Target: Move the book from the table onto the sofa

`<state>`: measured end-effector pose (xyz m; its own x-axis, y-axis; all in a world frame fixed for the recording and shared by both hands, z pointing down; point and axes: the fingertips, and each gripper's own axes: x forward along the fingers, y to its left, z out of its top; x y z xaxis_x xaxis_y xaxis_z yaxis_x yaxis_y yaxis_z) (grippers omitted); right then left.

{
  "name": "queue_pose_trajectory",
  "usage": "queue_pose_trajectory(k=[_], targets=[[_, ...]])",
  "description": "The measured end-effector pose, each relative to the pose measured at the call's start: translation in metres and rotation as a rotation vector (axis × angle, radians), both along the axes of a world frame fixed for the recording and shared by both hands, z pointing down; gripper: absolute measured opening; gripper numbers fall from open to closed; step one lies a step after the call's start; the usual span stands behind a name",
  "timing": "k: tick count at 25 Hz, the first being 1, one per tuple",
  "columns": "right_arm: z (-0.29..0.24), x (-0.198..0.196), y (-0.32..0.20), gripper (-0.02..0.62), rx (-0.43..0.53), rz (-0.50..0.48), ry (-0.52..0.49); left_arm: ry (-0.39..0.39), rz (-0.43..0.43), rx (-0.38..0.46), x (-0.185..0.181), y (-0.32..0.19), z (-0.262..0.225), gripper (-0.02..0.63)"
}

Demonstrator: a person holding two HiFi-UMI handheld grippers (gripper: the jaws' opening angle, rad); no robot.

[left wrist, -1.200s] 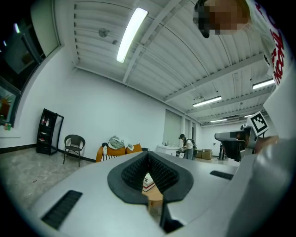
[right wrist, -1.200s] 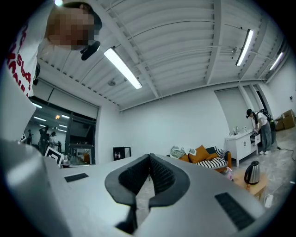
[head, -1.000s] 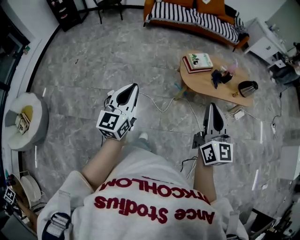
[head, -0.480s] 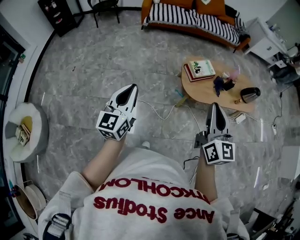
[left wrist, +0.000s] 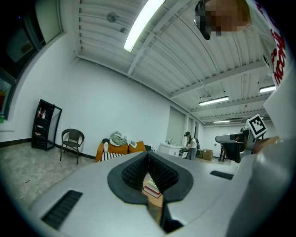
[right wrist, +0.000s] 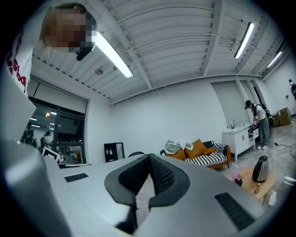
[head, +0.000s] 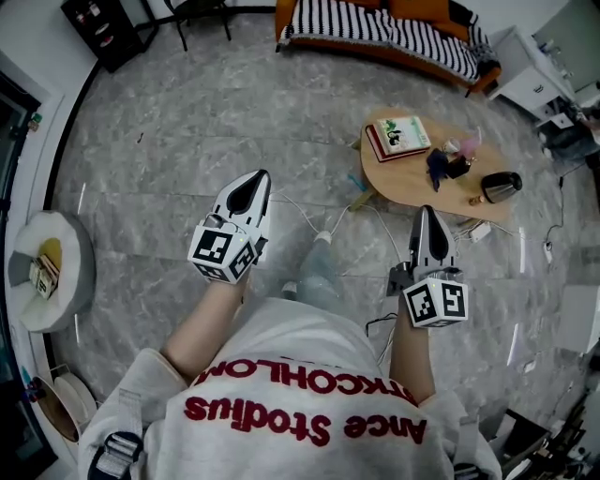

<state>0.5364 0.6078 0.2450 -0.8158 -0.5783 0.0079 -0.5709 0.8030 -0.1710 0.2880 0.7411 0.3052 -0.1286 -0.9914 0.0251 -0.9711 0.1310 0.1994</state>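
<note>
The left tongs [head: 257, 178] and right tongs [head: 424, 212] are hanging pressed together, empty, well short of the table [head: 422, 180]. Arriving unopened, they are risking shoving the book [head: 401, 135] off the table's end

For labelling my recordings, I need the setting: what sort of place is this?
Probably a lab hall furnished as a living room: a striped sofa and a low wooden table with a book stand on grey stone floor, under a ribbed industrial ceiling with strip lights.
</note>
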Motion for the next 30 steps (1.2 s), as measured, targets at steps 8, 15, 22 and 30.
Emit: queue_pose_trajectory(k=[8,15,22,30], targets=[[0.002,-0.026,-0.054,0.026,0.008,-0.033,-0.022,-0.017,-0.038,-0.007,-0.025,-0.037,0.000,0.017],[0.009,-0.051,-0.127,0.026,-0.007,-0.057,-0.012,-0.036,-0.054,-0.007,-0.056,-0.109,-0.009,0.017],[0.001,-0.072,-0.217,0.026,0.002,-0.082,-0.033,-0.048,-0.063,-0.002,-0.069,-0.189,-0.019,0.017],[0.006,-0.075,-0.279,0.026,-0.015,-0.079,-0.062,-0.050,-0.057,-0.028,-0.062,-0.240,-0.010,0.017]])
